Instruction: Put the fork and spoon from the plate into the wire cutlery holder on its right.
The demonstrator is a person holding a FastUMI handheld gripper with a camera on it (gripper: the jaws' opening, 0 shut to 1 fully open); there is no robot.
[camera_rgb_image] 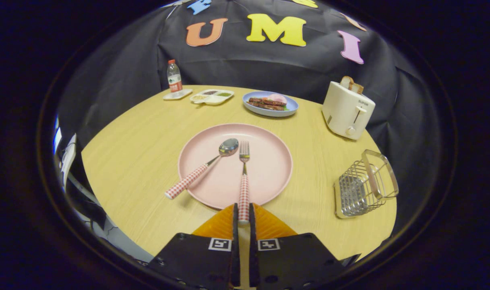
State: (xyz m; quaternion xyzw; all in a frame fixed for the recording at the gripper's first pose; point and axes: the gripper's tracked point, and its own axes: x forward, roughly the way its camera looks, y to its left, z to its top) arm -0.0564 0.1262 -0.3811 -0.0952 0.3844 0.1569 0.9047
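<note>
A round wooden desk (140,153) holds a pink plate (269,169) near its front edge. The gripper (243,215) is clamped on the checked handle end of the fork (244,181). The spoon (206,166) lies angled beside it. The wire cutlery holder (363,185) sits at the desk's right edge.

The camera rides on the gripper (243,212), low and close over the table's (140,161) near edge, looking forward across it to the booth wall (269,68) at frame top.
</note>
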